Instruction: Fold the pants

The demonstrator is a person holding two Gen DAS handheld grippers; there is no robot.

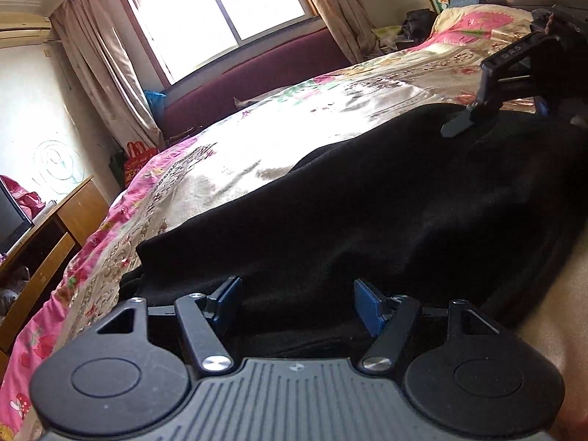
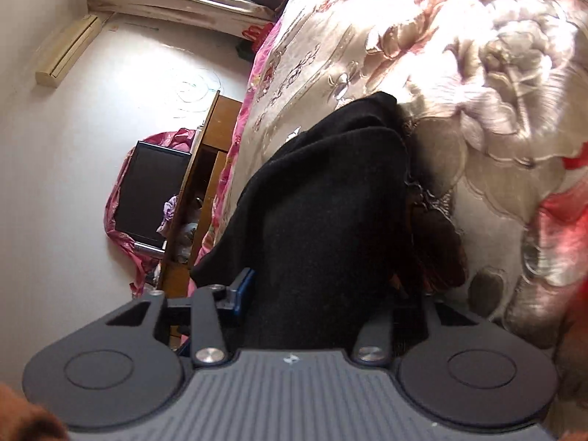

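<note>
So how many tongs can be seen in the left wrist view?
2: the left tongs at the bottom edge over the black pants, and the right tongs at upper right, tips on the pants.

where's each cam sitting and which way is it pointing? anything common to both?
Left wrist: low on the bed, looking across the black pants toward the window; own open left claw below, right claw at upper right.
Right wrist: rolled sideways, looking along the pants; right claw straddles the cloth, closure unclear.
Shared: pants, bed, desk.
</note>
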